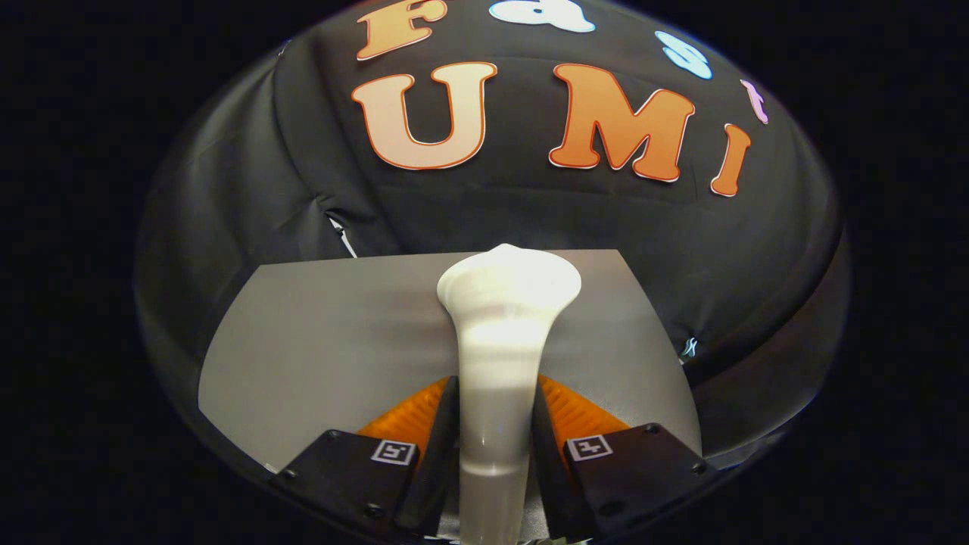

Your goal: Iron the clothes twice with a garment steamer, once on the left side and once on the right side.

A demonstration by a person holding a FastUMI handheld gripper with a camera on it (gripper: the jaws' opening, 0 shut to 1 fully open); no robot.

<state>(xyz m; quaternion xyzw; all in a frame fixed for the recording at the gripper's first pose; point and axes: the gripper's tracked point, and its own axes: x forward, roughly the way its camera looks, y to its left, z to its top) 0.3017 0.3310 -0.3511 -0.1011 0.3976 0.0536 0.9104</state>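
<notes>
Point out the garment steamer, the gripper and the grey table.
garment steamer [509, 288]: gripper view, its flared head.
gripper [496, 424]: gripper view, midway between its fingertips, shut on the steamer's handle.
grey table [318, 333]: gripper view, bare surface.

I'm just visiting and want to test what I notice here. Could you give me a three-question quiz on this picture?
1. True or false: the gripper is shut on the handle of the white garment steamer.
2. Which way does the steamer's wide head point? A) back toward the fingers B) ahead, beyond the fingers
3. Fill in: beneath the steamer lies a flat ____ table.

Key: 1 true; 2 B; 3 grey.
</notes>
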